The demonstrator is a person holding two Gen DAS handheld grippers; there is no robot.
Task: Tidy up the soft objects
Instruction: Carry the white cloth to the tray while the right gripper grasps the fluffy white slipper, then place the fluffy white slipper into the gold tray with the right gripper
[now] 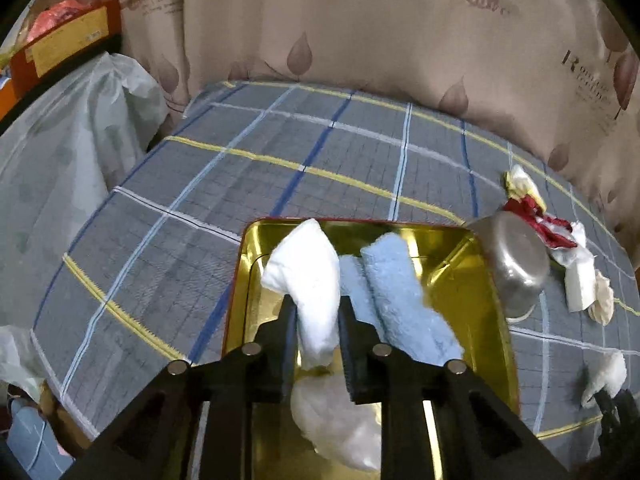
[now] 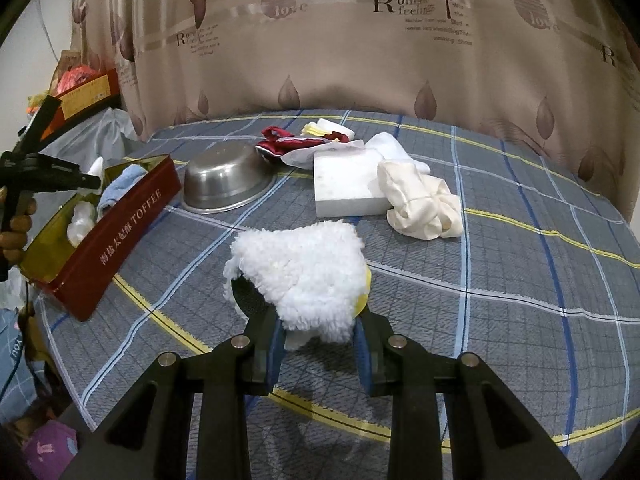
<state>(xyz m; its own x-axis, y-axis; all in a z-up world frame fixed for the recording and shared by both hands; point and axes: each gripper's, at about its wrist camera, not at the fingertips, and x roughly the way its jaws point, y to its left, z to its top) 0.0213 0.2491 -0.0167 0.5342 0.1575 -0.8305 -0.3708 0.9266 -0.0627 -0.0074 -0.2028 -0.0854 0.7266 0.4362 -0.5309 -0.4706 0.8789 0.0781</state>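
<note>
Both grippers are clenched: the left gripper point(image 1: 318, 316) grasps a white cloth point(image 1: 308, 276) over the tin point(image 1: 494, 344). The right gripper point(image 2: 320, 336) grips a fluffy pad point(image 2: 304, 268); at the tin's 3 o'clock, its shallow hold may slip.

A white rolled cloth point(image 1: 308, 280) is clamped between the left gripper's point(image 1: 318, 312) fingers, hanging above the gold-lined red toffee tin point(image 1: 472, 280), where a light-blue towel point(image 1: 404, 300) lies slantwise and a white crumpled cloth point(image 1: 336, 424) rests near the tin's close end. A fluffy white fleece piece point(image 2: 304, 268) with a yellow edge is pinched in the right gripper point(image 2: 320, 344) above the plaid bed. Farther back on the bed lie a cream bundled cloth point(image 2: 420, 204), a white foam block point(image 2: 348, 188) and a dark-red cloth point(image 2: 288, 142).
</note>
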